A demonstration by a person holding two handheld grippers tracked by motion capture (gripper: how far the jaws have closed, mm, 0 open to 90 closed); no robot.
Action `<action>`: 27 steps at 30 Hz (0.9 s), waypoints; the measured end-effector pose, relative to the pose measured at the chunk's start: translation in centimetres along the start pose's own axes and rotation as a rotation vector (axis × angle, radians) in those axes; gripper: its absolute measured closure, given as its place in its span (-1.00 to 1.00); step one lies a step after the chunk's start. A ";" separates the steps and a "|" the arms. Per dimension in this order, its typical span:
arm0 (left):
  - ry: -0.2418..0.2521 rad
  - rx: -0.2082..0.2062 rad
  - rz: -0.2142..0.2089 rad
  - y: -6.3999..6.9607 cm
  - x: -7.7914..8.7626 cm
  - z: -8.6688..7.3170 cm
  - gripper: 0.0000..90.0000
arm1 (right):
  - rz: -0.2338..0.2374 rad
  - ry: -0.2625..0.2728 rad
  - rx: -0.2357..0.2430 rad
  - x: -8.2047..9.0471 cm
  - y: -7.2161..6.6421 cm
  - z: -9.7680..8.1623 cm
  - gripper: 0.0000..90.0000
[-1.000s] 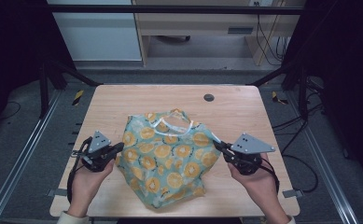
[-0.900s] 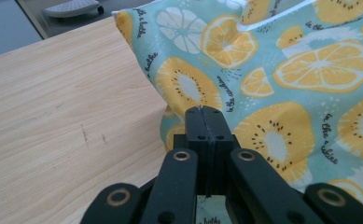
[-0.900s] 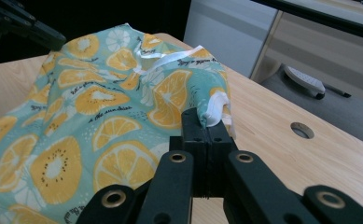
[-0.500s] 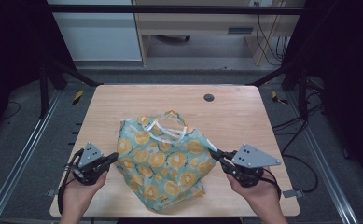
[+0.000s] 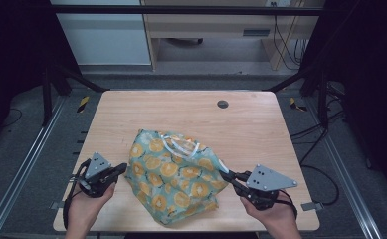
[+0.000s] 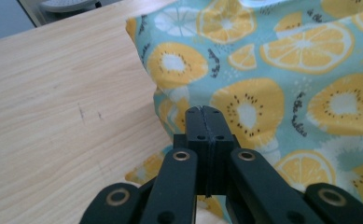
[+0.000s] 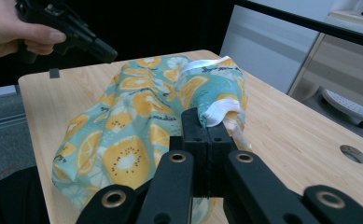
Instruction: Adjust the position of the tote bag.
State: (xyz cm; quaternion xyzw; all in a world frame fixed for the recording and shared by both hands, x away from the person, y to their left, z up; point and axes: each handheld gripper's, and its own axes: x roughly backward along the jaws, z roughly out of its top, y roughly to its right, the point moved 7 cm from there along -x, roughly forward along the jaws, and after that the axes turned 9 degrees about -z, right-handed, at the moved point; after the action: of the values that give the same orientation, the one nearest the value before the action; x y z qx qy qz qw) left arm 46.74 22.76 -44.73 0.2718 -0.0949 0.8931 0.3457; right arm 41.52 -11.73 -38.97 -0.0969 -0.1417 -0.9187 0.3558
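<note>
A teal cloth bag (image 5: 173,181) printed with orange and kiwi slices lies crumpled on the front half of the wooden table (image 5: 191,112). My left gripper (image 5: 123,170) is at the bag's left edge, jaws shut. In the left gripper view its fingertips (image 6: 206,114) rest over the printed cloth (image 6: 286,93) with nothing seen between them. My right gripper (image 5: 225,174) is at the bag's right corner, which is drawn into a point toward it. In the right gripper view the jaws are shut and the bag's white hem (image 7: 216,112) lies over one jaw tip.
A small dark round grommet (image 5: 223,104) sits in the tabletop at the back right. The front edge of the table lies just under both hands. In the right gripper view the other hand (image 7: 16,30) holds its gripper beyond the bag. Bare wood stretches behind the bag.
Both hands have drawn back toward the table's front edge. The bag has slid that way with them and has changed shape a little.
</note>
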 end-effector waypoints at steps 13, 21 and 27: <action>0.011 0.112 -0.020 -2.9 -2.9 3.7 -0.35 | 0.011 -0.007 0.020 -0.6 -0.4 0.1 1.00; -0.056 0.139 -0.047 -3.7 -6.2 4.6 -0.65 | 0.011 -0.012 0.019 -0.7 -0.3 -0.2 1.00; -0.110 0.137 -0.070 -3.4 -8.2 4.2 -0.80 | 0.013 -0.014 0.018 -0.8 -0.3 -0.3 1.00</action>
State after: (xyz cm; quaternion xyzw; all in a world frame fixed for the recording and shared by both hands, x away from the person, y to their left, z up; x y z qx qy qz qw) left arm 55.79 19.13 -45.80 0.3468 -0.0431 0.8686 0.3514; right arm 41.85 -11.14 -39.57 -0.1011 -0.1520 -0.9142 0.3618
